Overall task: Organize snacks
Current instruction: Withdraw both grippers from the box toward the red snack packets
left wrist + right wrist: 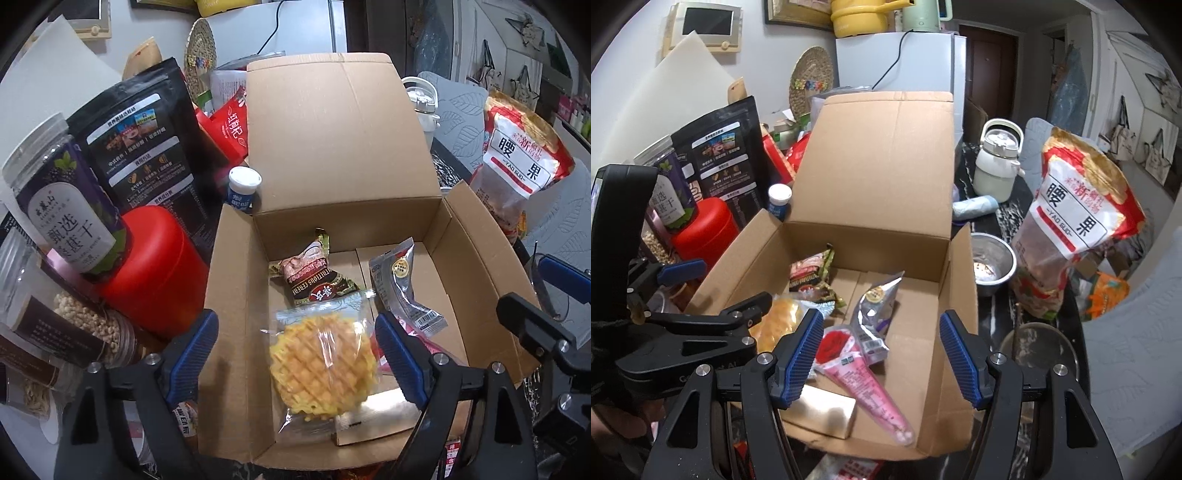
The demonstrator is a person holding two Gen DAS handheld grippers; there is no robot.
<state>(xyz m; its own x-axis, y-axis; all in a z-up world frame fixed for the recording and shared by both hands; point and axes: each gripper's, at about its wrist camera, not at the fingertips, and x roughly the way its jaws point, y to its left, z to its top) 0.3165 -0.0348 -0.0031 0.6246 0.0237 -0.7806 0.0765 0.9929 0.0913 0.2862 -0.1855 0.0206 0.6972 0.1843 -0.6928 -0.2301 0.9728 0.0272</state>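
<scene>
Between the blue pads of the left gripper (297,354) lies a clear-wrapped waffle cake (323,365), flat on the floor of the cardboard box (236,295); the jaws stand wide and touch nothing. The right gripper (882,354) hangs with its jaws parted and empty too, and just beyond its left pad a pink rose-print packet (864,380) lies slanted on the box floor, its top beside a silver pouch (873,314). Farther out from both sets of fingers a brown cereal bar (317,277) rests near the back wall, and nearest the holder, under the right gripper's left pad, sits a pale flat packet (827,410).

Both hands look to be clear of the box after a drop, so the next snack has to come from outside it. To do that well I would lift straight clear of the walls before swinging sideways, keeping the jaws apart.

Beyond the right gripper's right pad the box floor is bare, the best spot for another piece. The tall rear flap (886,158) stands upright and blocks any approach from behind. Off the left fingers crowd a red canister (155,273) and a berry jar (62,206); off the right ones stand a cashew bag (1082,221) and a steel bowl (991,266), so side room is tight
</scene>
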